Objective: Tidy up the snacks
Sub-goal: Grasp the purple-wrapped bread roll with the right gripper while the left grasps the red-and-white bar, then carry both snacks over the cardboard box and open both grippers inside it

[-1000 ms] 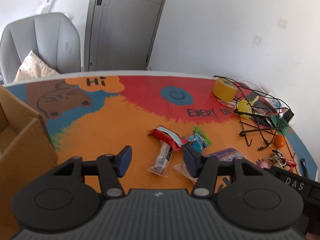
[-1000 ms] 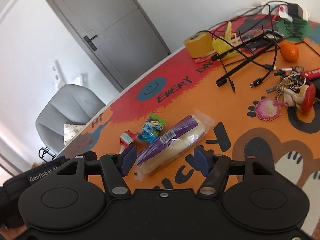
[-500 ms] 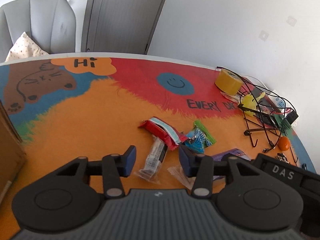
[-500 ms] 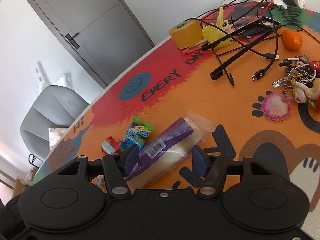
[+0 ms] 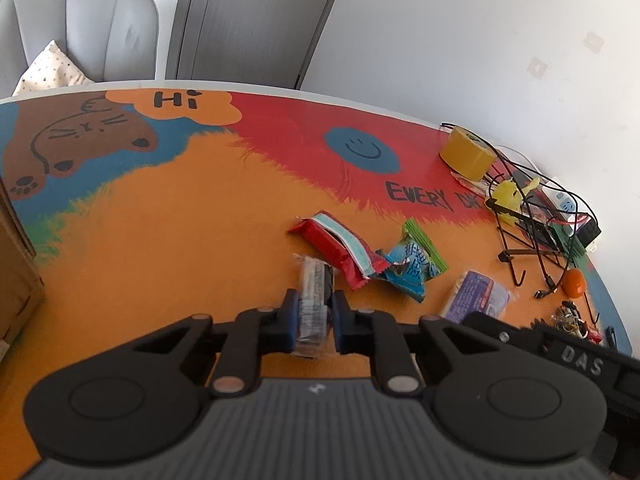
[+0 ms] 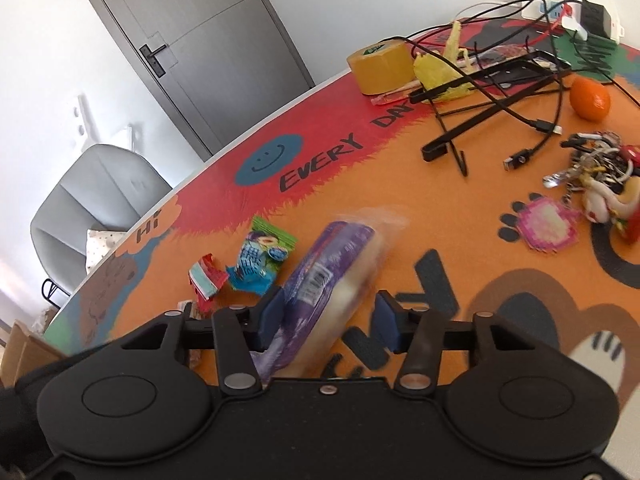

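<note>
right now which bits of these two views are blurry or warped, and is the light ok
Right wrist view: the purple bread pack is motion-smeared between the closing right gripper, its far end ghosted. Left wrist view: the clear snack pack looks soft. Both views: fisheye bends the table edge; bright, even daylight, faint shadows.

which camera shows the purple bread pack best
The right wrist view: the purple bread pack lies close up between the right gripper's closing jaws, nearly its whole length visible though slightly blurred. In the left wrist view it sits small at the side, its near end hidden behind the right gripper.
</note>
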{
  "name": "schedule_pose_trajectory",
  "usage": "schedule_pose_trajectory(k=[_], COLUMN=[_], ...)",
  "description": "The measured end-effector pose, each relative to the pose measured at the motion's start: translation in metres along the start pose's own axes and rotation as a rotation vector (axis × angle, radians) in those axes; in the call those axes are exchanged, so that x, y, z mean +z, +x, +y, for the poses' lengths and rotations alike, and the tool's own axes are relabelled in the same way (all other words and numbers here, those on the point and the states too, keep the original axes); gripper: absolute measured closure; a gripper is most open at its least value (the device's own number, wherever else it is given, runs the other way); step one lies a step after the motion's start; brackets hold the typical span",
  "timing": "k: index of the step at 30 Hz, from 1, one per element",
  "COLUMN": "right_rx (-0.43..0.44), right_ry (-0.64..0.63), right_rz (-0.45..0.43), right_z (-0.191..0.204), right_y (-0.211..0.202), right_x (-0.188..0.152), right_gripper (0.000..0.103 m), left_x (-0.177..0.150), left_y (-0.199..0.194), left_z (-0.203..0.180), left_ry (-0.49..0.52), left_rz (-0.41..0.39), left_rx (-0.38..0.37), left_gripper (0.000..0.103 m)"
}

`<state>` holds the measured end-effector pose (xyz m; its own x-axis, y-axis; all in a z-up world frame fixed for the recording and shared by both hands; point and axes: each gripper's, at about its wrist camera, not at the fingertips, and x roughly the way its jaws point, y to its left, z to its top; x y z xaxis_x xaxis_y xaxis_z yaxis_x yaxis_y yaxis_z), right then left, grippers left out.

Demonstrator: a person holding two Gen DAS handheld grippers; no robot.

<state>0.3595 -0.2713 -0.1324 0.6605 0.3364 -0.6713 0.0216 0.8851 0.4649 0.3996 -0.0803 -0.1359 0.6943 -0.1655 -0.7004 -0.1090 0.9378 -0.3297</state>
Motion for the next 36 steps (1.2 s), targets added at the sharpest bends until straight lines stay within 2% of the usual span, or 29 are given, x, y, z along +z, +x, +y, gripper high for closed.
schedule_pose_trajectory(k=[12, 16, 19, 20, 21, 22, 24, 31, 36], right_rx=[-0.049, -0.058, -0.091, -0.098, -0.116, -0.144, -0.131, -0.05, -0.018], right_ry=[-0.095, -0.153, -0.224, -0.236, -0.255, -0.277, -0.267, -0.205, -0.206], right_rz=[-0.02, -0.006, 0.021, 0.017, 0.006, -0.005, -0.009, -0.013, -0.025], right_z=[-0.004, 0.008, 0.018, 0.02, 0.022, 0.024, 0.023, 0.024, 0.037], right_y=[-0.026, -0.02, -0.011, -0.01, -0.01, -0.011, -0.012, -0.021, -0.029], right_x=[-0.009, -0.012, -0.019, -0.022, -0.025, -0.027, -0.026, -0.026, -0.024], right_gripper=[0.053, 0.041, 0.041, 0.043, 0.05, 0.063, 0.068, 0.072, 0.072], left_x=[-0.009, -0.008, -0.008, -0.009, -0.009, -0.01, -0.011, -0.01, -0.009], left_y=[-0.023, -0.033, -0.042, -0.046, -0.049, -0.053, -0.06, -0.079, -0.091], left_z=[0.009, 0.012, 0.017, 0.018, 0.019, 0.021, 0.024, 0.03, 0.038], left_ry=[-0.026, -0.035, -0.048, -0.048, -0.048, -0.05, -0.057, -0.048, -0.052], left_rz=[-0.007, -0.026, -0.043, -0.049, -0.056, -0.066, -0.079, -0.118, -0.137], left_rx=[-0.018, -0.02, -0.015, -0.015, -0.014, -0.012, -0.013, -0.005, -0.003], left_gripper=[0.088, 0.088, 0.088, 0.088, 0.088, 0.088, 0.088, 0.088, 0.088])
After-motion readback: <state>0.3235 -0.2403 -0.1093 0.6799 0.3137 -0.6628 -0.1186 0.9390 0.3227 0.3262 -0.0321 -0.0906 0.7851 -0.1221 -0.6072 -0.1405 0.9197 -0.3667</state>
